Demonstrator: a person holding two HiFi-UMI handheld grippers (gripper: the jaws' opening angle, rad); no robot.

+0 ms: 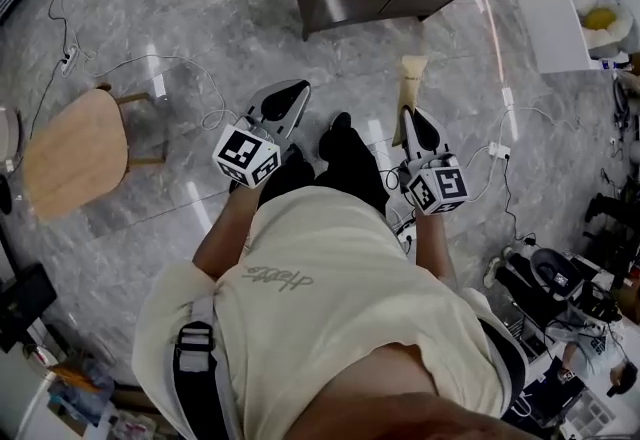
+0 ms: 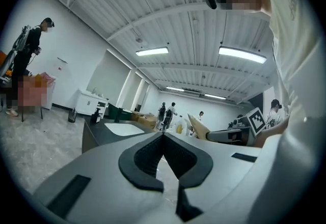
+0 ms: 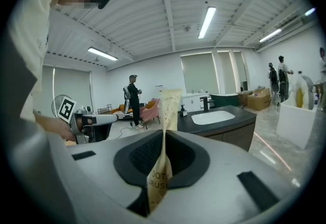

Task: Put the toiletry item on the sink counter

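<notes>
Nearest: right gripper (image 3: pixel 164 135) clenched on a toothbrush packet (image 3: pixel 168 108), pinching only its lower end and leaving most of the thin paper sleeve free above the fingers. Left gripper (image 2: pixel 163 136) closed on nothing, level with the right one.

Likely to bend or slide out of so short a hold if swung or knocked.

Just ahead, on the marble floor (image 1: pixel 200 8), a white plug and cable (image 1: pixel 498 150) close to the feet. Easy to snag while walking, and easy to lose the packet in the stumble.

Farther on, well apart from both grippers: the dark table (image 3: pixel 232 129) with a white basin (image 3: pixel 216 116) and a black faucet (image 3: pixel 206 102). Not yet reached; packet in the air over the floor. Could drop into the basin if let go too near the middle, or tip off the near edge if set down upright or half over it. Safer laid flat toward a front corner.

Legible on the packet: "OOTH" above "RUSH", cut off by the fingers, presumably "toothbrush". Only black-and-white square patterns on the marker cubes (image 1: pixel 247 156), no letters. Script print on the person's shirt (image 1: pixel 275 278), too skewed to read.
</notes>
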